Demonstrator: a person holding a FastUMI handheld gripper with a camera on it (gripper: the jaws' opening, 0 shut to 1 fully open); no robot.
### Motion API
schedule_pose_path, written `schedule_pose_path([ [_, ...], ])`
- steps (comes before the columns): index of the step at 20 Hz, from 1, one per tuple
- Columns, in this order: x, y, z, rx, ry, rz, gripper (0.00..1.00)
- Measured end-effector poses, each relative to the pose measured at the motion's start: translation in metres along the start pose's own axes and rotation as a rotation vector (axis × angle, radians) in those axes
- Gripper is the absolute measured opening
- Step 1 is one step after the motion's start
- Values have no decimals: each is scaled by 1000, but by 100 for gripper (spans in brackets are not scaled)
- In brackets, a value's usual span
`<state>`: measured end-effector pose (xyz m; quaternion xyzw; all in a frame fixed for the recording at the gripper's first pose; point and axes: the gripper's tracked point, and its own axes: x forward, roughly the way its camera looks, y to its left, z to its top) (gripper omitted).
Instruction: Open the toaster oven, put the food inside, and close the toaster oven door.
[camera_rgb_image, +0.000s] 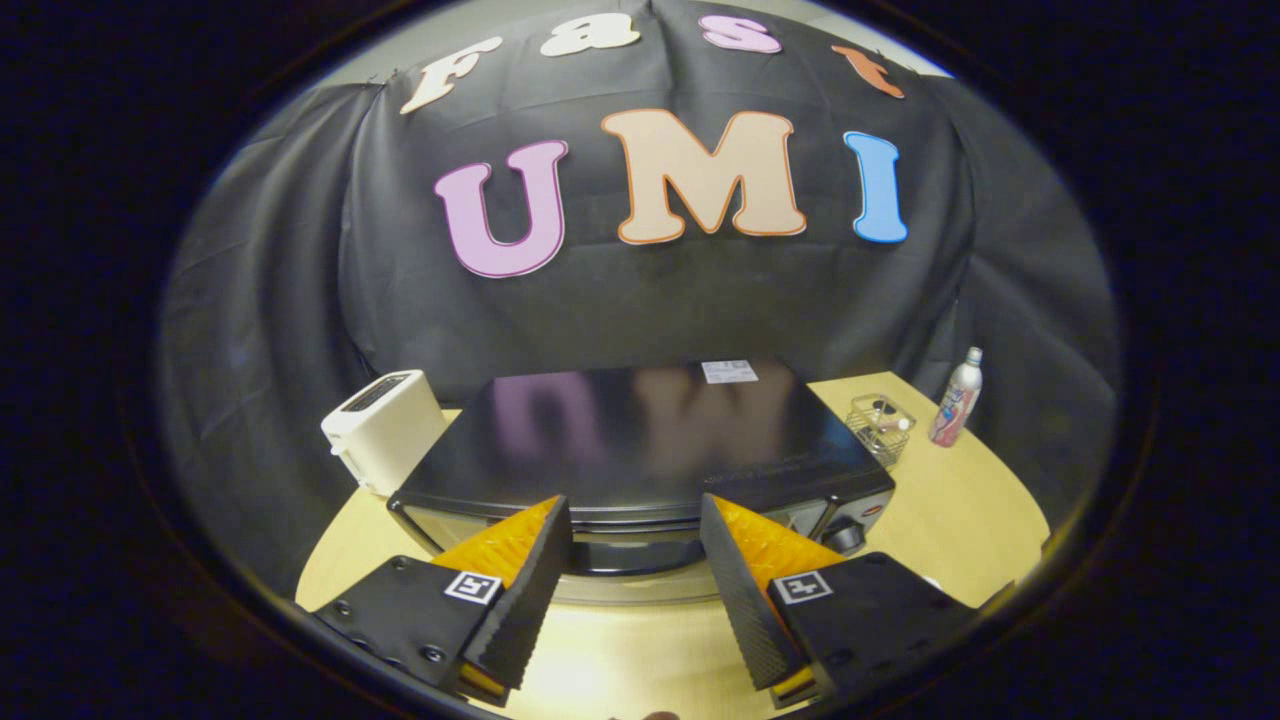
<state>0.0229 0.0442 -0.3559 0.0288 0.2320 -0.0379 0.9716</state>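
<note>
- Background: a black cloth wall (300, 300) closes the far side of the booth; its folds hang down behind the table.
- Surface: a light wooden table (960, 520) carries all items.
- Oven (640, 440): a dark toaster oven stands mid-table, just ahead of the fingers. Its glossy flat top reflects the wall. A small white label sits at the far edge of the top.
- Oven front: the upper edge of the door and its handle (630, 553) show between the two fingers. The door appears closed. A knob (845, 535) sits at the right end of the front panel.
- Toaster (385, 430): a white slot toaster stands at the oven's left, close beside it, slots facing up.
- Basket (880, 428): a small wire basket stands right of the oven, near its far right corner, with small items inside that are too small to identify.
- Bottle (957, 398): a slim bottle stands upright right of the basket, near the wall.
- Gripper (635, 540): the fingers are spread wide apart and grasp nothing. Their tips reach the oven's near top edge, one on either side of the handle; contact cannot be determined.
</note>
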Motion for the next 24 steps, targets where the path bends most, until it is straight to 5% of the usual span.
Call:
schedule_pose_path([
  [15,-99,-40,256,-72,-371,-46,83],
  [24,-126,-61,315,-68,-437,-68,83],
])
